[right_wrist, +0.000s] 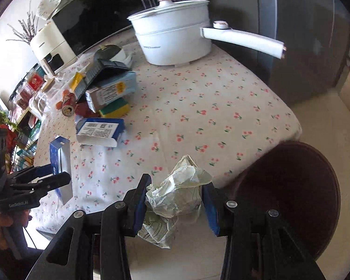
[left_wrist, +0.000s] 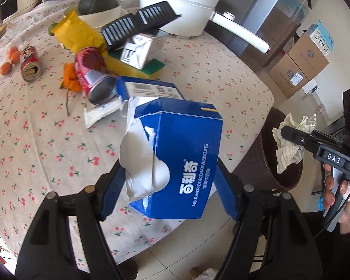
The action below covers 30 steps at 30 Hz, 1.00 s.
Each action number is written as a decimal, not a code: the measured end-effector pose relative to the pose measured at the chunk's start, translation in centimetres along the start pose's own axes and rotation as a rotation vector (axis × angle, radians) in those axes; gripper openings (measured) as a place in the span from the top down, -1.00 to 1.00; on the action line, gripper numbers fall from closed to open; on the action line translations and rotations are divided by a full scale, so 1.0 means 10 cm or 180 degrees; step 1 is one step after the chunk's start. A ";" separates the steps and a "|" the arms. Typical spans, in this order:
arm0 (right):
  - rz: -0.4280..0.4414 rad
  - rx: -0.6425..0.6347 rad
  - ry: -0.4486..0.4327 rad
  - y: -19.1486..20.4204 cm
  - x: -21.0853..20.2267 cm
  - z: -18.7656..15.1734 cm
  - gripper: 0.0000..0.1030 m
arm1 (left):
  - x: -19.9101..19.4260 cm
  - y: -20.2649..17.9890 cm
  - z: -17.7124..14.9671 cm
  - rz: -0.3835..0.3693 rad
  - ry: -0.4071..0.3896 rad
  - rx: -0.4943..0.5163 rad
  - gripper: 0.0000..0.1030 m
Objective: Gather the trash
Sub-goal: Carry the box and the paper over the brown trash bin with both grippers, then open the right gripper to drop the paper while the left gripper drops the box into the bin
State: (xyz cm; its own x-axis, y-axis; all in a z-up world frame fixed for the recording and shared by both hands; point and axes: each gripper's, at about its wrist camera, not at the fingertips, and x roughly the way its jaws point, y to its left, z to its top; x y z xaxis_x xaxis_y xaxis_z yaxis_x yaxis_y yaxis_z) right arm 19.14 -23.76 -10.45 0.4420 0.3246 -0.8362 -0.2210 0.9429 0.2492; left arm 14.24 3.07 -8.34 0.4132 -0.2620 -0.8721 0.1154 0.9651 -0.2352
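My left gripper [left_wrist: 168, 184] is shut on a torn blue biscuit box [left_wrist: 186, 161] and holds it above the table's near edge. It also shows in the right wrist view [right_wrist: 60, 168]. My right gripper [right_wrist: 175, 203] is shut on a crumpled paper wad [right_wrist: 175, 198] near the table edge, left of the brown bin [right_wrist: 291, 193]. In the left wrist view the wad [left_wrist: 291, 140] hangs over the bin [left_wrist: 263, 154]. Other trash on the table: a red can [left_wrist: 91, 74], a second can [left_wrist: 30, 63], a flat blue box [left_wrist: 149, 88], a carton [left_wrist: 140, 49].
A white pot [right_wrist: 175, 39] with a long handle stands at the table's back. A pumpkin [left_wrist: 98, 2], a yellow bag [left_wrist: 77, 32], sponges [left_wrist: 133, 66], a black tray [left_wrist: 137, 23] and oranges [left_wrist: 11, 58] crowd the left. Cardboard boxes [left_wrist: 298, 65] sit on the floor.
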 end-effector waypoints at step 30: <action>-0.0555 0.0992 0.0101 -1.95 -0.46 -0.93 0.11 | 1.12 -2.19 0.16 -0.0701 0.0116 0.0976 -0.44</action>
State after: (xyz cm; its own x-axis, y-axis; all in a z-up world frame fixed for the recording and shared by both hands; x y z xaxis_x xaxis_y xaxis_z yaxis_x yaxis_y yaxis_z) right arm 13.32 -44.36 -16.07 0.4212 0.1589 -0.8929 0.1334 0.9630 0.2343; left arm 17.80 -20.97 -12.26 0.3166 -0.4576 -0.8309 0.4652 0.8383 -0.2844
